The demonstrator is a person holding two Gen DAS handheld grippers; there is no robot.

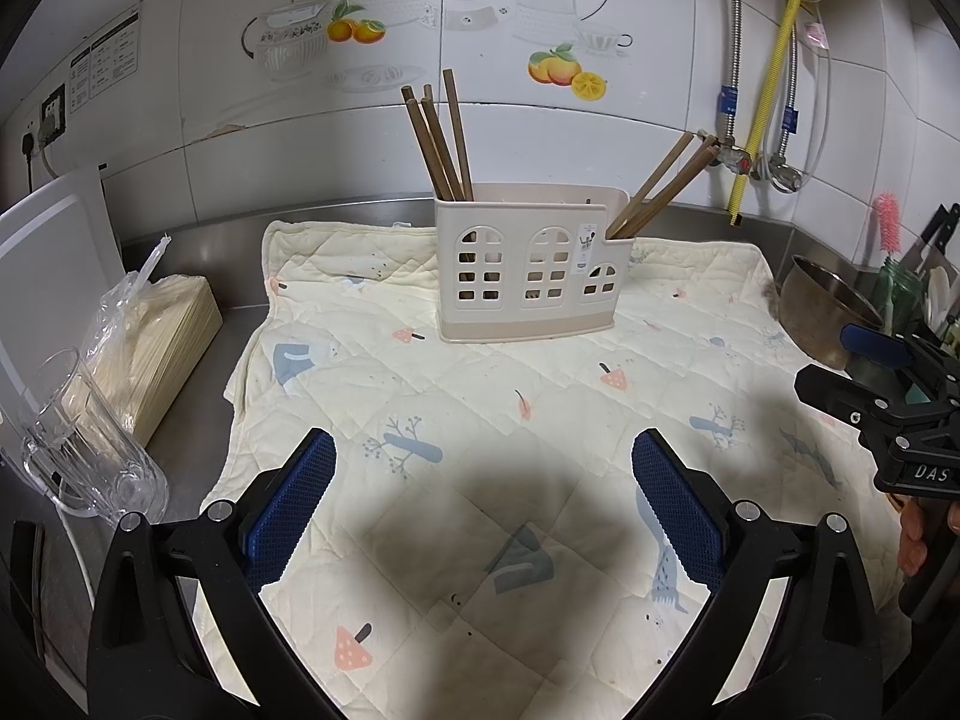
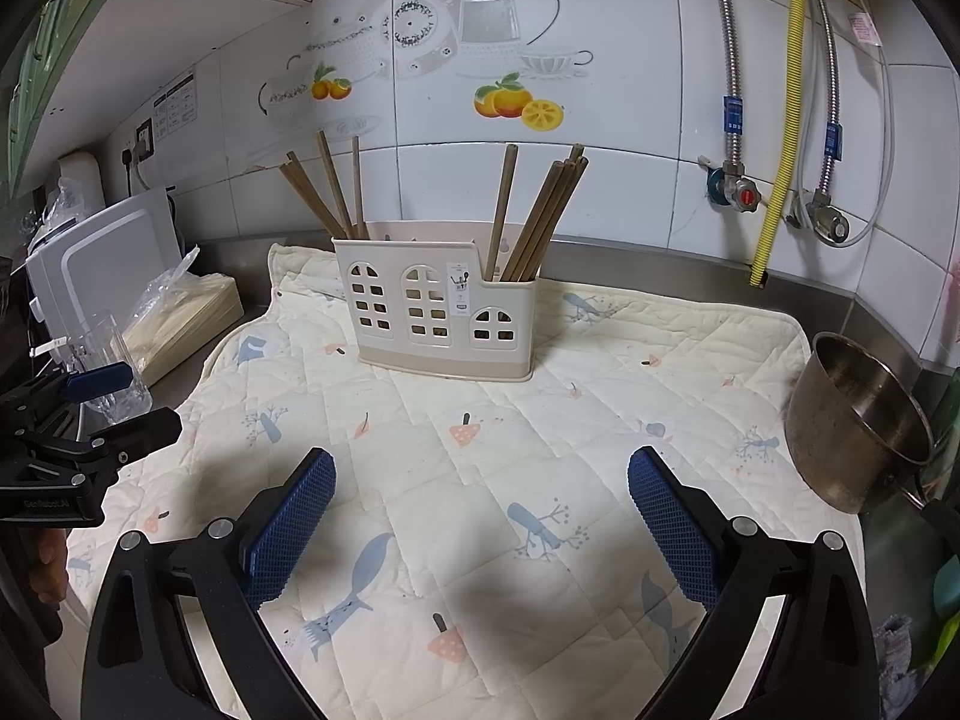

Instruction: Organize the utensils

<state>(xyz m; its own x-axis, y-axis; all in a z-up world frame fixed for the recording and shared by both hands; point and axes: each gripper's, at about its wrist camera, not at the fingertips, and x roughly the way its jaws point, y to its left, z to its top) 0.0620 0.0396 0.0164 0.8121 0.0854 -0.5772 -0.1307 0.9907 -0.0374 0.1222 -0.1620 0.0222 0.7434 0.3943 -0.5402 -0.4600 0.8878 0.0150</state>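
A beige utensil holder [image 1: 528, 276] [image 2: 444, 318] with window-shaped cutouts stands at the back of a quilted cream mat [image 1: 510, 396] [image 2: 480, 450]. Several brown chopsticks [image 1: 441, 138] [image 2: 327, 192] lean in its left compartment. Several more chopsticks [image 1: 660, 186] [image 2: 540, 216] lean in its low right compartment. My left gripper [image 1: 483, 510] hovers open over the mat's near part, nothing between its blue pads. My right gripper [image 2: 480, 522] is open and empty too, over the mat. Each gripper shows at the edge of the other's view, right gripper [image 1: 864, 378] and left gripper [image 2: 90, 414].
A clear glass mug [image 1: 84, 450] [image 2: 114, 366] and a bagged stack of wooden sticks [image 1: 162, 348] [image 2: 180, 324] lie left of the mat. A white board [image 1: 54, 252] leans behind. A steel bowl [image 2: 858, 420] [image 1: 822, 306] sits at right. Pipes and valves [image 2: 744, 192] run down the tiled wall.
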